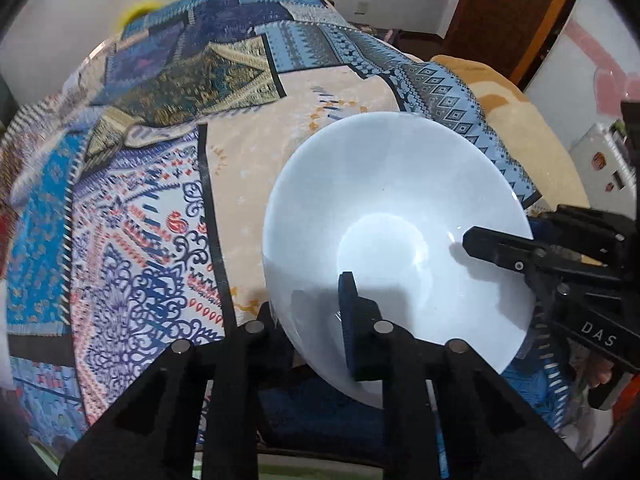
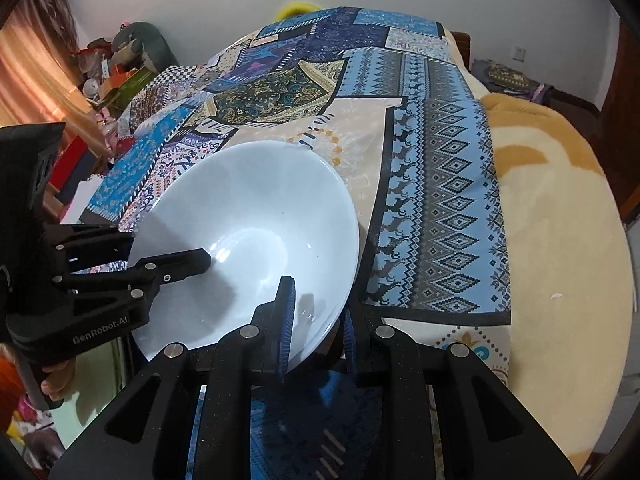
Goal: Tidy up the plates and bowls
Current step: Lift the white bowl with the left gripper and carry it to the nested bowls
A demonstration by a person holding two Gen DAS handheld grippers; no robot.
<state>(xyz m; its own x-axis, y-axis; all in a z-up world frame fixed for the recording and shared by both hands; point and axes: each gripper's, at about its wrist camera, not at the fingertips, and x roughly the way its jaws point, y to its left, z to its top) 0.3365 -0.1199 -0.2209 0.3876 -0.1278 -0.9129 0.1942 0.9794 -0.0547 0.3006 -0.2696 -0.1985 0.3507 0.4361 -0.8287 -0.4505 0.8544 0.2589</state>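
Presently one white bowl [image 1: 396, 216] is the only dish in view. It is held tilted over a patterned cloth [image 1: 152, 216] that covers a table or bed, and both claws hold it.

Left claw [image 1: 308, 312]: pinching the bowl's near rim, one finger inside the bowl and the other outside the wall. Right claw [image 2: 316, 320]: likewise pinching the rim at a different point, its blue-padded inner finger [image 2: 286, 316] lying against the bowl's inside.

Whether the bowl's base touches the cloth cannot be told; it appears lifted clear.

No plates, no other bowls, and no stack or rack are visible in either view. A tan blanket [image 2: 560, 216] lies beside the cloth.

Assessment: the work appears to be under way, with one bowl in transit and not yet set down. How much has been done or is left cannot be judged.
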